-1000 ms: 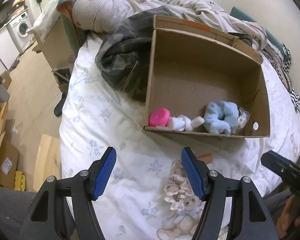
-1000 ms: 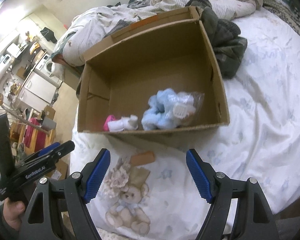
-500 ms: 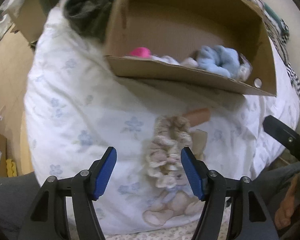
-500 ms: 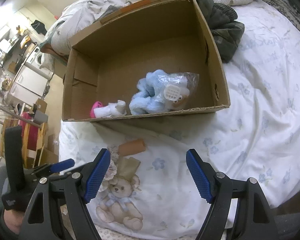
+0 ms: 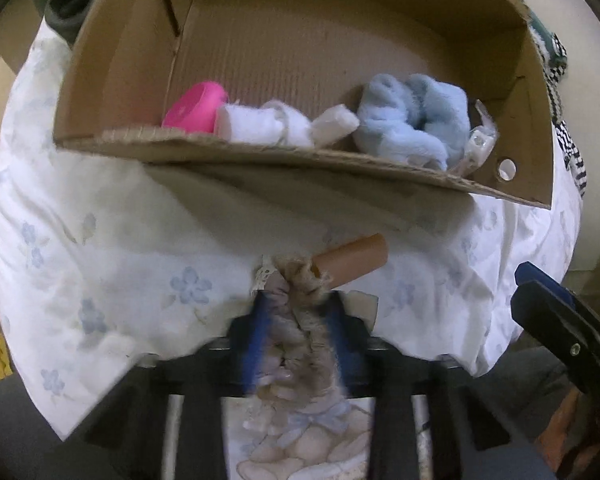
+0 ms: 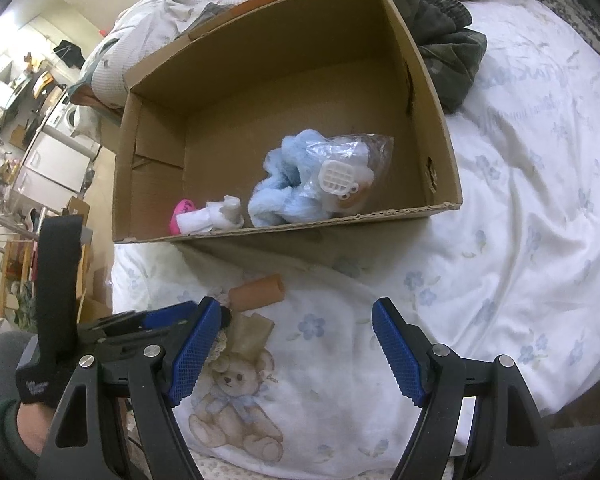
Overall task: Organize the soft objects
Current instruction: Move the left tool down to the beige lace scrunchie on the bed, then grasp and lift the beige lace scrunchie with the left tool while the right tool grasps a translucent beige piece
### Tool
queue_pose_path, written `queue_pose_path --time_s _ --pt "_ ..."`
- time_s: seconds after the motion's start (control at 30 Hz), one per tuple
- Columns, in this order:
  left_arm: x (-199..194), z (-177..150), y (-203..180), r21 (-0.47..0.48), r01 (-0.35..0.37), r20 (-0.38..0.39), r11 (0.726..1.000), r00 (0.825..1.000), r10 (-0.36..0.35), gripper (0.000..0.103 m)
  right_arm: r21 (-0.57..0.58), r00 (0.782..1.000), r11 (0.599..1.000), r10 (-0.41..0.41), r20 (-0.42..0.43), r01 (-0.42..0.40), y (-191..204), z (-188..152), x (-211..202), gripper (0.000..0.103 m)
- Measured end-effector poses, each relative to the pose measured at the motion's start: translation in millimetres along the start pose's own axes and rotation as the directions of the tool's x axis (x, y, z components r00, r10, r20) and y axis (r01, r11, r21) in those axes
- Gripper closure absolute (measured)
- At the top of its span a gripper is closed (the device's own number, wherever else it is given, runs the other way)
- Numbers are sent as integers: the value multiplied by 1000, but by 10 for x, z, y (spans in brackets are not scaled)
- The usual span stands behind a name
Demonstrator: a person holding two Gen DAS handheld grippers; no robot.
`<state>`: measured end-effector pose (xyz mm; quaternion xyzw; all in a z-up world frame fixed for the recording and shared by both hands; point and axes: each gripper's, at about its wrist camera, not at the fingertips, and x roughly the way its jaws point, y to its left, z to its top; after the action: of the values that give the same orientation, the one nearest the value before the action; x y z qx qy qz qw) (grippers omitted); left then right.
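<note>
My left gripper (image 5: 298, 336) is shut on a beige frilly scrunchie (image 5: 300, 320) lying on the white bedspread just in front of the cardboard box (image 5: 300, 160). A brown foam tube (image 5: 352, 260) lies beside the scrunchie. The box holds a pink object (image 5: 196, 110), white rolled cloth (image 5: 268, 126) and a fluffy blue item (image 5: 412, 120). My right gripper (image 6: 296, 344) is open and empty above the bedspread, right of the left gripper (image 6: 168, 320). In the right wrist view the box (image 6: 436, 120) shows the blue item (image 6: 288, 184) under a clear bag (image 6: 352, 160).
A dark green garment (image 6: 440, 44) lies behind the box's right side. Rumpled bedding (image 6: 172, 28) is piled at the back. The bed edge drops off to the floor on the left, with white appliances (image 6: 56, 160) beyond. A teddy bear print (image 6: 232, 400) is on the bedspread.
My left gripper moved down and forward onto the scrunchie and closed on it. My right gripper stayed open and shifted slightly closer to the bed.
</note>
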<state>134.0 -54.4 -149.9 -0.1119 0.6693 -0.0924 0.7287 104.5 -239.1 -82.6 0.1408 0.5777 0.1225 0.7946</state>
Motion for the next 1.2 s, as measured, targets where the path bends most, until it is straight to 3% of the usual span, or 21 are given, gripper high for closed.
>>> queue_pose_path --time_s 0.07,0.13,0.37,0.47,0.6,0.67,0.73,0.77,0.83,1.1,1.17,1.2 --pt "-10 -15 -4 5 10 3 1000 1000 -10 84 5 1000 1000 1 -1 -1 -12 4 4 20" --pt "-58 -24 -30 31 9 18 999 1000 -10 97 9 1000 1000 0 -4 0 -16 9 13 20" --pt "-558 -40 84 -25 85 147 996 986 -81 99 -1 1000 1000 2 -13 -2 14 6 45 20" --pt "-711 -70 128 -30 86 184 996 980 -79 99 0 1000 1000 0 -23 0 12 -8 75 20" --pt "-586 -76 163 -66 63 138 996 989 -53 97 0 999 1000 -7 -36 7 33 -17 120 20" --pt "-478 -71 192 -77 74 87 994 994 -67 85 -4 999 1000 -8 -42 8 55 -13 143 20" --pt "-379 -59 220 -74 34 57 997 998 -29 61 -9 999 1000 -10 -45 10 63 -10 152 20" --pt "-306 -27 177 -69 11 53 998 999 -7 58 -12 999 1000 -11 -45 11 68 -13 154 20" --pt "-190 5 163 -63 -5 27 998 1000 6 58 -12 999 1000 -12 -44 11 67 -13 153 20" --pt "112 81 100 -81 73 -42 994 996 -77 58 7 999 1000 -2 -40 3 22 8 132 20" --pt "110 66 51 -49 60 -36 997 997 -62 72 8 999 1000 -2 -40 2 18 12 132 20" --pt "108 65 31 -33 46 -34 998 998 -47 84 7 999 1000 -2 -40 3 18 12 132 20"
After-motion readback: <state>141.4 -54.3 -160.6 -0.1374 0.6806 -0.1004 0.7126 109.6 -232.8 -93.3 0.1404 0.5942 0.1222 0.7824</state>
